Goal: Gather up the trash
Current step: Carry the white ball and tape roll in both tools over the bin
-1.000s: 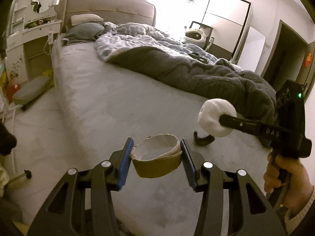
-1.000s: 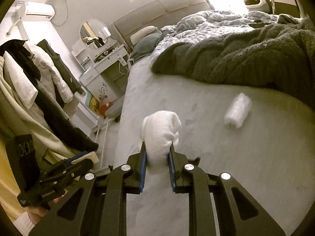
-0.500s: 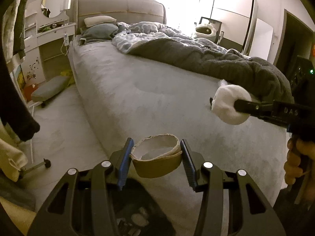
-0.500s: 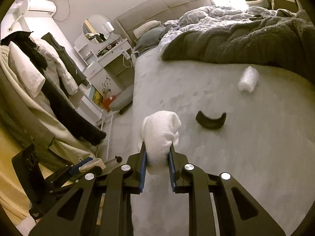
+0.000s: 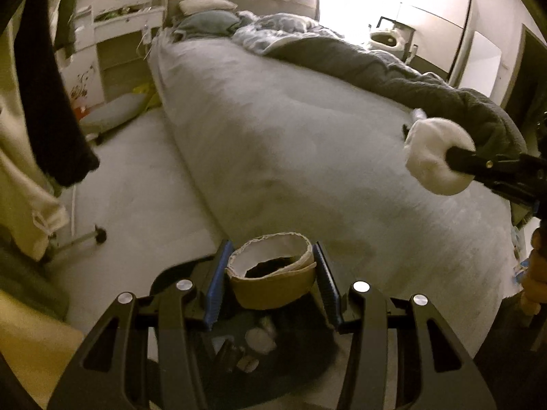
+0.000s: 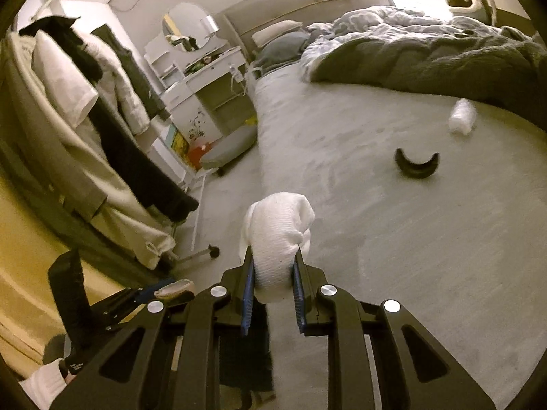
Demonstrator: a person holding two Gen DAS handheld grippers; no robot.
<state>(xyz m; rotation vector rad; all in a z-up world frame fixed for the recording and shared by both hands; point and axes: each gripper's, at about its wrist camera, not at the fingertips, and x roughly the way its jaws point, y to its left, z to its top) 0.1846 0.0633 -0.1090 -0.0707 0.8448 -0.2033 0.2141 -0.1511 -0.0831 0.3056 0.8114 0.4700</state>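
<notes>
Left gripper (image 5: pixel 270 282) clamped on a short cardboard ring (image 5: pixel 271 285) — brown outside, white inside, squeezed into an oval with its long axis running finger to finger and its open end facing up and forward. Held over the dark mouth of a trash bin (image 5: pixel 259 345) just below the fingers, with small pale scraps visible inside. Beyond it, the edge of the bed (image 5: pixel 290 143) and the pale floor (image 5: pixel 136 188) to the left.

Right gripper (image 6: pixel 273 273) closed narrow on a white wad of tissue (image 6: pixel 278 235) — an elongated bundle, long axis along the fingers, rounded end pointing forward and up, past the fingertips. In the left view, the same wad (image 5: pixel 436 155) hanging over the right side of the mattress, apart from the ring.

Farther out on the bed sheet in the right view: a dark curved strip (image 6: pixel 416 164), lying flat with its two ends turned toward the headboard, and beyond it a small white crumpled wrapper (image 6: pixel 462 120), long axis pointing roughly away from the camera, just beside the edge of the grey blanket (image 6: pixel 427 51). Well apart from both grippers. Clothes rack (image 6: pixel 102 109) with hanging garments to the left, dressing table (image 6: pixel 201 78) behind it
</notes>
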